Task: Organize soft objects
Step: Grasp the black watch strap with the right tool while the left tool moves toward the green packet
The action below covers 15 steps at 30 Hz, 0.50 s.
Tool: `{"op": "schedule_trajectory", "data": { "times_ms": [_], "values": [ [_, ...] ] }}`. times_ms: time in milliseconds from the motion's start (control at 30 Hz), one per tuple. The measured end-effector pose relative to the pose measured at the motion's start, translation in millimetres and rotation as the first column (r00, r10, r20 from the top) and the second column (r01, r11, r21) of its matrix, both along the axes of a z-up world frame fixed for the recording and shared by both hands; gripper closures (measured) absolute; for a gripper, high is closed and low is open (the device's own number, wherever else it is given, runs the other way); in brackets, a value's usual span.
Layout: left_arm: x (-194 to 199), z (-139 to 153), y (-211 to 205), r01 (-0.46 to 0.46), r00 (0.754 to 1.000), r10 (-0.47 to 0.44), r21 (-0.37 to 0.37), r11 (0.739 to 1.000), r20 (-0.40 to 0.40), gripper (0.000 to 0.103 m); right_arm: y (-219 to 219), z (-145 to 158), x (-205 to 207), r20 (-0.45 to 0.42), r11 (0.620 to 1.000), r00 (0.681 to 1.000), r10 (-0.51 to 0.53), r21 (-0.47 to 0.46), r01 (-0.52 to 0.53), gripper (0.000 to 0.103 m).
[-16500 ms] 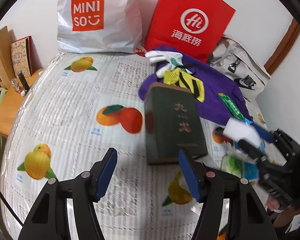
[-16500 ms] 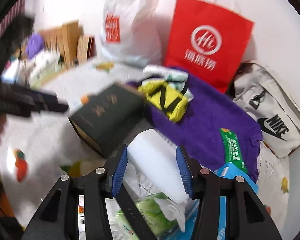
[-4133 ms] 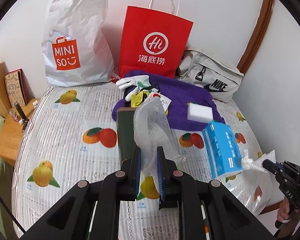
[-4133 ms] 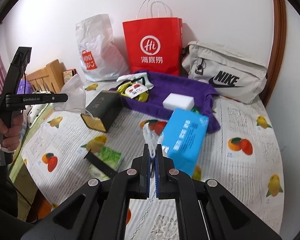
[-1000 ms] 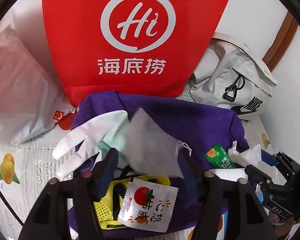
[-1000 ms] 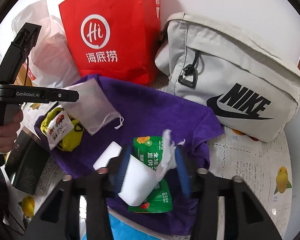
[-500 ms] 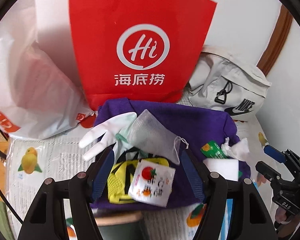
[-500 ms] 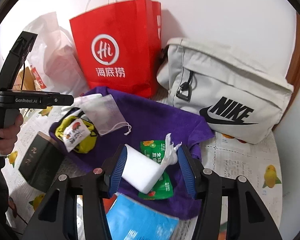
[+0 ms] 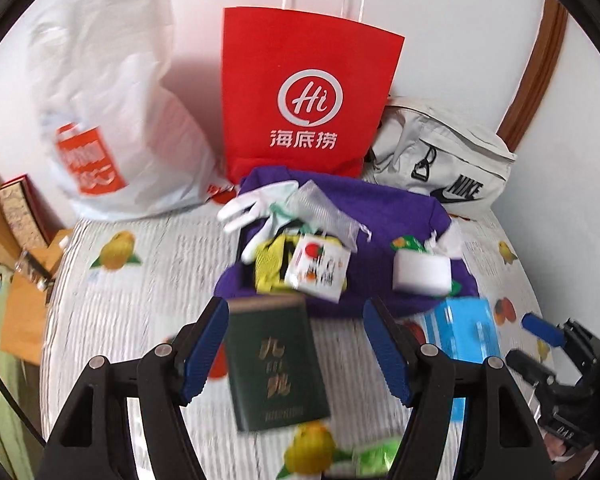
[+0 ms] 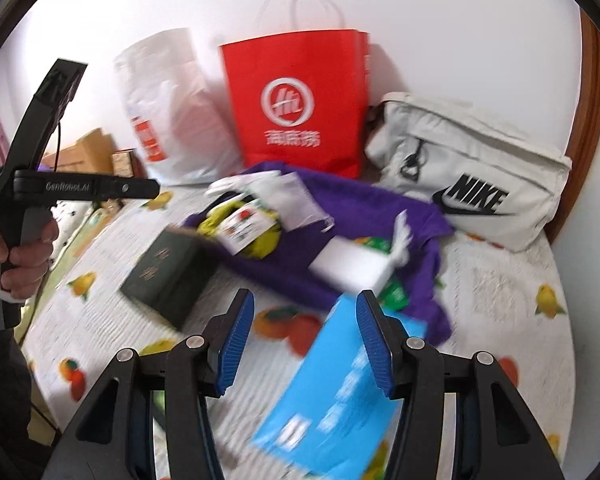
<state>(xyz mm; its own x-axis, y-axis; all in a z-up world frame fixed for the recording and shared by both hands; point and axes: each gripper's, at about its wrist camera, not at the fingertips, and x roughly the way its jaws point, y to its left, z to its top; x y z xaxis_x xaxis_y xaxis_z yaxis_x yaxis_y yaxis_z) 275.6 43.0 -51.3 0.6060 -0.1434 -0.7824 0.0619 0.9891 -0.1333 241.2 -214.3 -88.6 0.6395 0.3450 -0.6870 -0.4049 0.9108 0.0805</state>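
A purple towel (image 9: pixel 396 204) (image 10: pixel 364 204) lies on the bed with soft things piled on it: a white glove (image 9: pixel 252 204), a mesh pouch (image 9: pixel 324 212) (image 10: pixel 296 200), a yellow net bag with a strawberry label (image 9: pixel 320 268) (image 10: pixel 244 224), a white sponge (image 9: pixel 420 274) (image 10: pixel 352 266) and a crumpled white tissue (image 9: pixel 446 240) (image 10: pixel 400 236). My left gripper (image 9: pixel 296 344) is open and holds nothing, hovering above a dark green box (image 9: pixel 276 364). My right gripper (image 10: pixel 306 340) is open too, above a blue tissue pack (image 10: pixel 340 392).
A red paper bag (image 9: pixel 304 92), a white plastic bag (image 9: pixel 108 100) and a grey Nike bag (image 9: pixel 440 168) stand along the wall. A green packet (image 9: pixel 406 244) lies by the sponge. A wooden bedside stand (image 9: pixel 16 264) is at the left. The fruit-print sheet (image 9: pixel 140 280) covers the bed.
Both grippers have drawn back and upward from the purple towel. The mesh pouch now lies by the glove and the tissue rests by the sponge, both let go.
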Motion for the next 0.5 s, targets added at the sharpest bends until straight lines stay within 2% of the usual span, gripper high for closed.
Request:
{"op": "schedule_trajectory", "data": {
  "times_ms": [133,333,500],
  "values": [
    [-36.3,0.1,8.1,-0.027,1.000,0.027,-0.019,0.999,0.001,0.035,13.0,-9.7,-36.0,-0.019,0.998,0.999,0.051,0.028,-0.051,0.050],
    [-80.9,-7.3,15.5,-0.051,0.999,0.051,-0.023,0.998,0.002,0.035,28.6,-34.6,-82.7,-0.040,0.991,0.990,0.133,0.000,-0.133,0.050],
    [-105.6,-19.3,18.6,-0.072,0.997,0.071,-0.035,0.997,-0.012,0.035,40.0,-56.0,-102.1,-0.073,0.981,0.978,0.196,0.008,-0.196,0.050]
  ]
}}
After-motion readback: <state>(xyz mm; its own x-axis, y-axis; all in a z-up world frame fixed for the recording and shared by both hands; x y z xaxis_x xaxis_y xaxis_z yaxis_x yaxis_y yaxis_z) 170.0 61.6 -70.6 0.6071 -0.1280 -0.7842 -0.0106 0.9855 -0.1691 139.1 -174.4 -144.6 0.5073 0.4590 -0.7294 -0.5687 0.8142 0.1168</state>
